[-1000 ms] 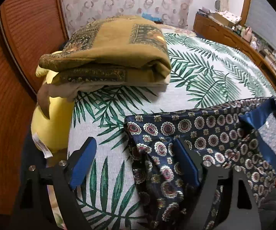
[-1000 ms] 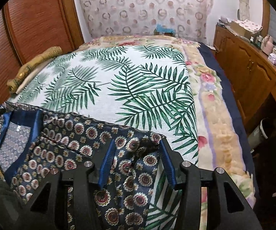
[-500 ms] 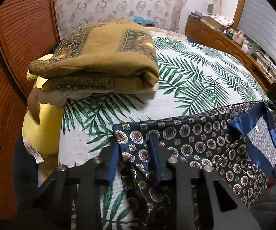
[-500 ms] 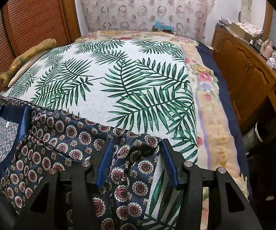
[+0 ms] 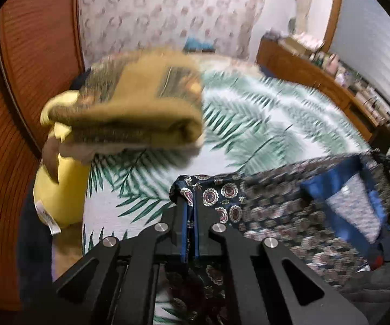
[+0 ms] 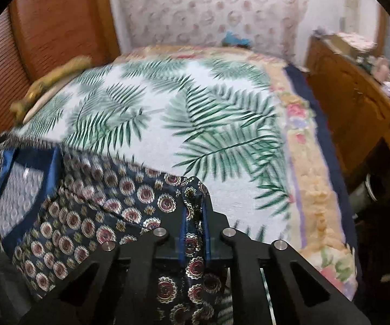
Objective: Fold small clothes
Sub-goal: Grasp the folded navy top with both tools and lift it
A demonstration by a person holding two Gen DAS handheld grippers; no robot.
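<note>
The left hand-held gripper point(image 5: 190, 230) is closed narrow on one near corner of the dark patterned garment point(image 5: 289, 211), and the right hand-held gripper point(image 6: 193, 224) is closed narrow on the other near corner point(image 6: 192, 189). The garment lies at the near edge of the bed point(image 6: 167, 124), on the palm-leaf cover, stretched between the two grippers, with its blue lining point(image 5: 344, 187) open to view. I judge that this piece is only at the start: both corners are taken, but no fold is made yet. At the far left of the bed a brown folded cloth point(image 5: 138, 108) rests on a yellow pillow point(image 5: 59, 187); it looks already finished. What is left is to bring the near edge over to the far edge, then fold again and put it aside
</note>
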